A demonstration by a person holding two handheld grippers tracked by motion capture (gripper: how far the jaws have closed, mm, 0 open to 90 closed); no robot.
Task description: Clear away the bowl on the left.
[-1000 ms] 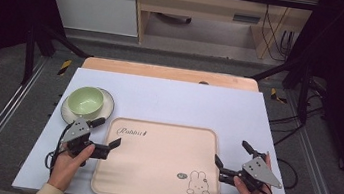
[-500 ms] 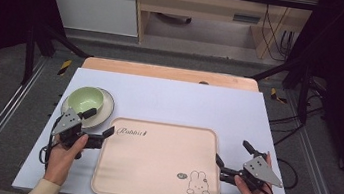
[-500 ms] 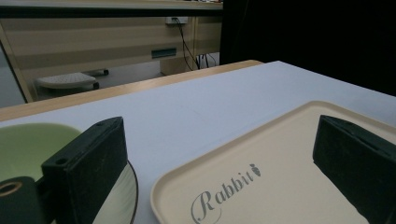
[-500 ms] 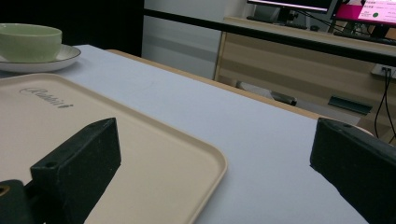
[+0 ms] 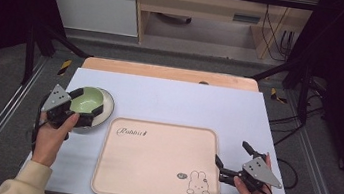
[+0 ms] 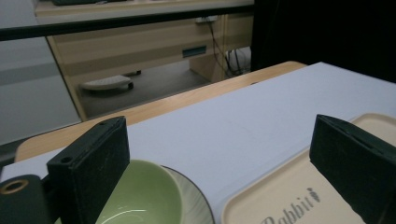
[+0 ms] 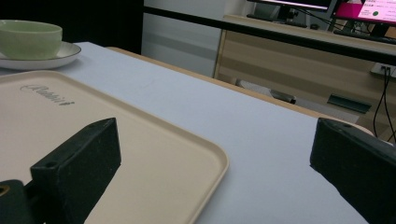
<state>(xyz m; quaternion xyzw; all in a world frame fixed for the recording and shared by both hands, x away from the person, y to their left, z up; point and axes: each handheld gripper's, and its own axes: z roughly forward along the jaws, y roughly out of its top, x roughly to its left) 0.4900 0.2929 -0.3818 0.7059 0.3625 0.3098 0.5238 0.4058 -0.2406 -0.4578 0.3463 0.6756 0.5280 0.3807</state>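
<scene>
Left gripper [image 5: 85, 106] jaws wide around green bowl [image 5: 88, 100]; right gripper [image 5: 233, 161] wide.

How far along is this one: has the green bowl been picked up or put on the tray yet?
Early. Nothing looks done: the beige rabbit-print tray is bare. In hand: the left gripper, jaws open, straddles the pale green bowl, which sits on its dark-rimmed white saucer beside the tray. The right gripper waits open at the tray's right edge. Left, probably: gripping and moving the bowl.
</scene>
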